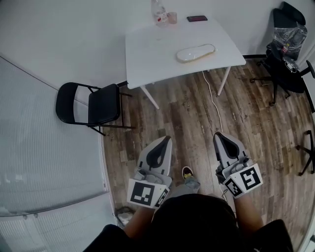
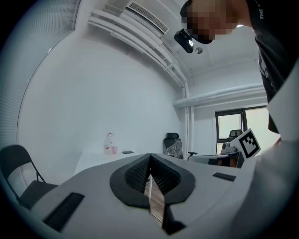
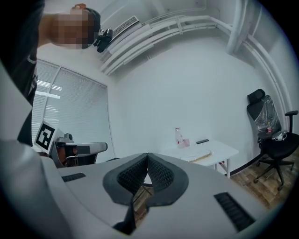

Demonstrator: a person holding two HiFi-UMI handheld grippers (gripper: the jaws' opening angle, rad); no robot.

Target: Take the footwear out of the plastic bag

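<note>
Standing well back from a white square-topped surface (image 1: 152, 54), a person holds a grey two-jaw tool in each hand, both pointed forward over the brown wood-plank floor (image 1: 187, 123). The left tool (image 1: 165, 140) has its black ribbed jaws pressed together with nothing between them, and the right tool (image 1: 219, 135) is likewise fully closed and empty. The task's thing, pale flat footwear (image 1: 196, 52) sealed in a clear plastic bag (image 1: 183, 57), lies near the front right part of the surface, well apart from both tools. At the far edge of the surface stand a clear plastic bottle (image 1: 158, 12) and a small pink cup (image 1: 172, 17), with a dark flat phone (image 1: 197, 18) just beside them. A black folding chair (image 1: 91, 103) sits to the left of the surface. The work appears not yet begun; this looks like the approach. The next move likely calls for walking up to the surface, opening both tools, pinning or pinching the bag with one and drawing the footwear out through its mouth with the other. Which end of the bag is open cannot be told from here.
</note>
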